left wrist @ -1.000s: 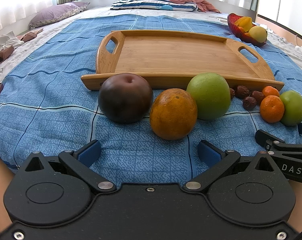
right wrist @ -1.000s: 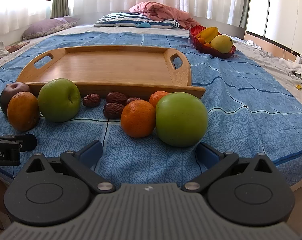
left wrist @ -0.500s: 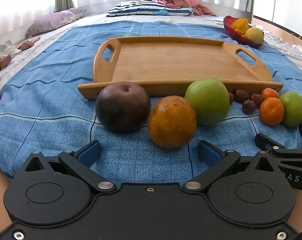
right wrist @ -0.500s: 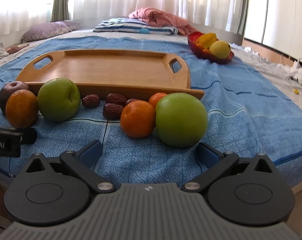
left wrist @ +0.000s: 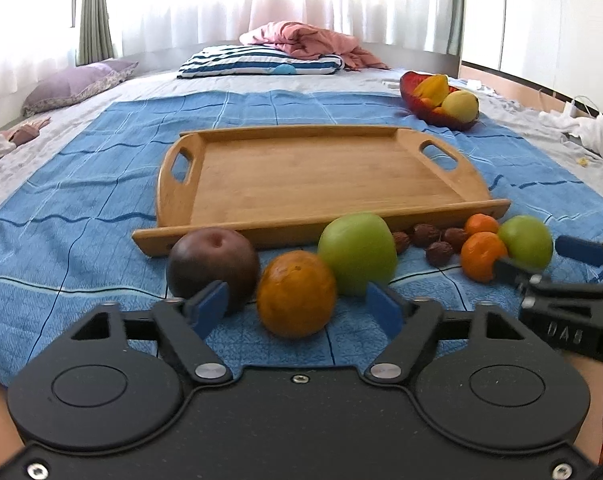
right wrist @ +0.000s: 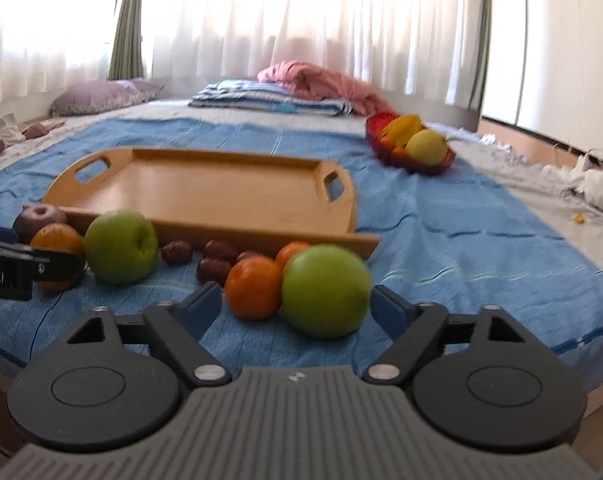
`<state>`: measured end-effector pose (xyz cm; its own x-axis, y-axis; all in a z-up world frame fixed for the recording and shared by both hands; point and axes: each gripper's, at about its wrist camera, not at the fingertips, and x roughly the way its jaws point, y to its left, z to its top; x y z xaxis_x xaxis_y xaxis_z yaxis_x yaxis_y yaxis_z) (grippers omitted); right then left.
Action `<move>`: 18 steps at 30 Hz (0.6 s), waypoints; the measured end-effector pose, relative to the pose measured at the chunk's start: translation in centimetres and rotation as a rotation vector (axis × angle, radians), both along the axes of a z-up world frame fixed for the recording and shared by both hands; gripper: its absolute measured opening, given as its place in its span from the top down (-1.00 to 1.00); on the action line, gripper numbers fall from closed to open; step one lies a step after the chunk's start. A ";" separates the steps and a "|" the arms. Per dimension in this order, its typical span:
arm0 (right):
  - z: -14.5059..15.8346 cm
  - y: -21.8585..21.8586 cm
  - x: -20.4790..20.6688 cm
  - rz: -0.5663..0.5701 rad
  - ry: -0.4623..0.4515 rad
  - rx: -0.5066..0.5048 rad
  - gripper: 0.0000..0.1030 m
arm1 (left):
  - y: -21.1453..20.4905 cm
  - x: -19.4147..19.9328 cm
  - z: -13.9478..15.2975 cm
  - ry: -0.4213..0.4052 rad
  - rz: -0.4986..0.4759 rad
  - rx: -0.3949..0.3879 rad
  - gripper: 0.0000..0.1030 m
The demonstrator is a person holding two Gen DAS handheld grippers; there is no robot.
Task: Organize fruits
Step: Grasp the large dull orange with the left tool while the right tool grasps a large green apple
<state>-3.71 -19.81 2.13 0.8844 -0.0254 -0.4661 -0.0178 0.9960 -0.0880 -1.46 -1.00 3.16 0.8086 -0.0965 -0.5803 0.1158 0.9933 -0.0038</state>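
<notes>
The orange [left wrist: 296, 294] lies dead ahead of my left claw [left wrist: 297, 306], whose jaws have just been closing (nothing gripped yet); my right claw [right wrist: 291, 306], also narrowing and empty, faces the green apple [right wrist: 325, 291].

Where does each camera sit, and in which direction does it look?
Left wrist: on the left gripper, facing the big orange and wooden tray; the right gripper's fingers show at the right.
Right wrist: on the right gripper, facing a green apple; the left gripper shows at the left edge.
Shared: tray, fruit row, red bowl.
</notes>
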 end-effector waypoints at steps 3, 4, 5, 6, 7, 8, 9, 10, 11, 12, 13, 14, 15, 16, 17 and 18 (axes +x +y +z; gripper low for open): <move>0.5 -0.4 -0.2 -0.047 -0.023 -0.002 -0.20 | -0.1 0.0 -0.1 0.006 -0.004 0.003 -0.06; 0.6 -0.6 -0.2 -0.063 -0.022 0.002 -0.09 | 0.0 0.1 -0.2 0.011 -0.004 -0.002 -0.02; 0.7 -0.8 -0.1 -0.070 -0.018 0.009 -0.07 | 0.0 0.1 -0.2 0.018 -0.006 -0.009 0.06; 0.7 -1.0 0.0 -0.065 -0.011 0.020 -0.07 | 0.2 0.4 -0.4 0.028 -0.003 -0.014 0.09; 0.7 -1.1 0.2 -0.060 -0.004 0.030 -0.07 | 0.2 0.5 -0.5 0.030 0.003 -0.014 0.09; 0.7 -1.2 0.3 -0.058 0.001 0.039 -0.07 | 0.3 0.5 -0.6 0.029 0.006 -0.012 0.10; 0.6 -1.3 0.4 -0.055 0.006 0.046 -0.07 | 0.2 0.6 -0.6 0.029 0.007 -0.009 0.11; 0.5 -1.3 0.5 -0.050 0.012 0.052 -0.13 | 0.3 0.7 -0.7 0.029 0.009 -0.007 0.11; 0.4 -1.3 0.7 -0.052 0.017 0.054 -0.17 | 0.3 0.8 -0.7 0.030 0.011 -0.008 0.11; 0.3 -1.3 0.9 -0.053 0.019 0.054 -0.18 | 0.3 0.9 -0.8 0.031 0.012 -0.007 0.11; 0.2 -1.3 1.1 -0.052 0.022 0.053 -0.21 | 0.3 1.0 -0.9 0.031 0.012 -0.007 0.11; 0.0 -1.4 1.2 -0.053 0.022 0.051 -0.23 | 0.2 1.1 -1.0 0.032 0.014 -0.007 0.11; -0.1 -1.4 1.4 -0.056 0.023 0.048 -0.23 | 0.2 1.1 -1.0 0.032 0.015 -0.008 0.11; -0.2 -1.4 1.7 -0.059 0.026 0.046 -0.24 | 0.1 1.1 -1.1 0.030 0.013 -0.008 0.09; -0.3 -1.6 1.9 -0.061 0.027 0.050 -0.25 | 0.0 1.0 -1.1 0.028 0.011 -0.005 0.05; -0.3 -1.8 2.1 -0.063 0.029 0.059 -0.25 | -0.2 1.1 -1.2 0.027 0.010 0.000 0.02</move>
